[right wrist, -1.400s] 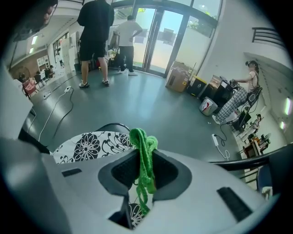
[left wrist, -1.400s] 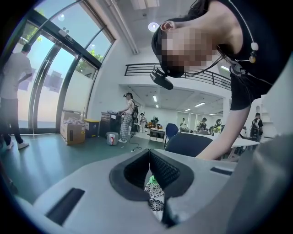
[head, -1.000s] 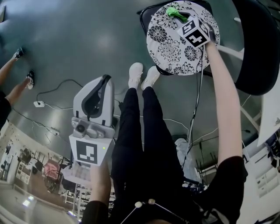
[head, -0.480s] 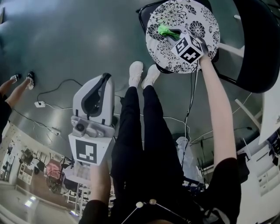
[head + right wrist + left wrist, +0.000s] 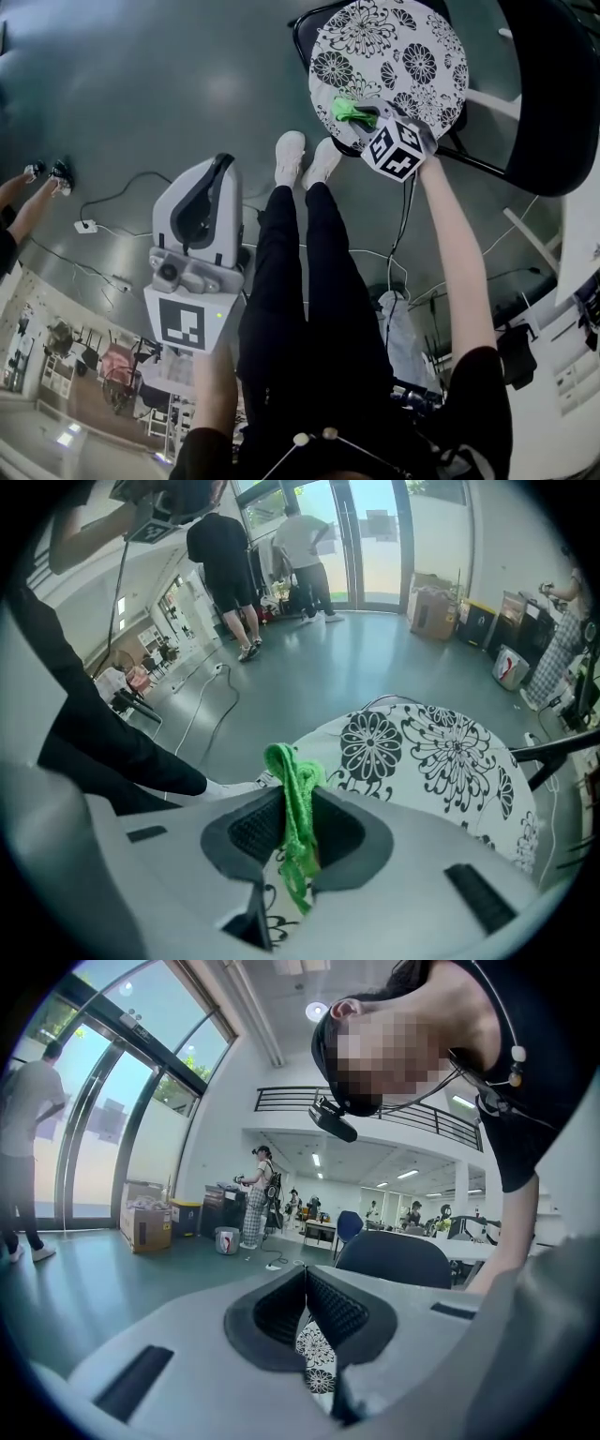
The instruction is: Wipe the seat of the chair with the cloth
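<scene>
The chair seat [image 5: 403, 47] is a round cushion, white with black flowers, at the top of the head view; it also fills the right gripper view's right half [image 5: 441, 761]. My right gripper [image 5: 366, 114] is shut on a green cloth [image 5: 345, 111] [image 5: 292, 808], pressed on the seat's near left edge. The cloth sticks up between the jaws and hangs below them. My left gripper [image 5: 223, 173] is held away from the chair over the floor, left of the person's legs; its jaws are shut with nothing between them [image 5: 305, 1288].
The chair's dark backrest [image 5: 553, 94] curves at the top right. Cables [image 5: 122, 192] and a power strip [image 5: 82, 223] lie on the grey floor at left. The person's white shoes [image 5: 305, 159] stand just before the seat. Other people stand near the glass doors [image 5: 230, 564].
My right gripper has dragged the green cloth across the seat from its far side to its near left edge. The left gripper has stayed almost still.
</scene>
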A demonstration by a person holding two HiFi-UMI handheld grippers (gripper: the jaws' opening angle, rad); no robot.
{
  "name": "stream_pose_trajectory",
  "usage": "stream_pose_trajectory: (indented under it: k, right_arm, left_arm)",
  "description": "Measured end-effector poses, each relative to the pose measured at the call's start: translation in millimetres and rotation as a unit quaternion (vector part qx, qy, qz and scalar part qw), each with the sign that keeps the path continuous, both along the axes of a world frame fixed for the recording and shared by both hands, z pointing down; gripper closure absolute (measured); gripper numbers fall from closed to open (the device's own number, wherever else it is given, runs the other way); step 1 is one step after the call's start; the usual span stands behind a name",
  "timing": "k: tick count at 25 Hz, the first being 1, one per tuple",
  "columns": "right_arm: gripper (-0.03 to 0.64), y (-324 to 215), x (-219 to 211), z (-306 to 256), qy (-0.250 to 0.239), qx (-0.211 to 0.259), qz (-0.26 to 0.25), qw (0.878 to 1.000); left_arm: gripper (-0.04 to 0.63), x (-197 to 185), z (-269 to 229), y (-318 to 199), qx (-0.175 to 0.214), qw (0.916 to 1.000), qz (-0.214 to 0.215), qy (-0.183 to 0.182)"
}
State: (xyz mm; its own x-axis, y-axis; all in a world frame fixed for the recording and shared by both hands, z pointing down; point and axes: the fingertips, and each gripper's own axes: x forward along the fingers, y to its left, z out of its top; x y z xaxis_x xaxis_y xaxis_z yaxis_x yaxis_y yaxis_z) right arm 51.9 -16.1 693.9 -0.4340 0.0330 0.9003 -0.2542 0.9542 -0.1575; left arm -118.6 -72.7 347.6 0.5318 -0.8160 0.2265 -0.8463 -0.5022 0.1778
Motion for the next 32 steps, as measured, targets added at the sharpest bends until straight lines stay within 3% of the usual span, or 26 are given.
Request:
stream_pose_trajectory:
  k: [7, 12, 19, 25, 32]
  right_arm:
    - [0.532, 57, -2, 0, -0.005, -0.033, -0.033, 0.999]
    - [0.532, 45, -2, -4, -0.014, -0.025, -0.018, 0.999]
    - [0.532, -33, 14, -17, -0.015, 0.024, 0.026, 0.999]
    - [0.532, -114, 48, -20, 0.016, 0.081, 0.048, 0.995]
    - [0.532, -216, 104, -26, 0.049, 0.127, 0.164, 0.977]
  left_arm:
    - [0.589, 5, -2, -3, 0.0, 1.0, 0.0, 0.007]
    - [0.589, 8, 0, -3, -0.001, 1.0, 0.005, 0.005]
    - [0.589, 12, -1, -2, -0.005, 1.0, 0.007, 0.004]
    - [0.589, 15, -1, -1, -0.01, 0.9999, 0.009, 0.0]
    - [0.589, 19, 3, -7, -0.011, 0.9999, 0.008, -0.003]
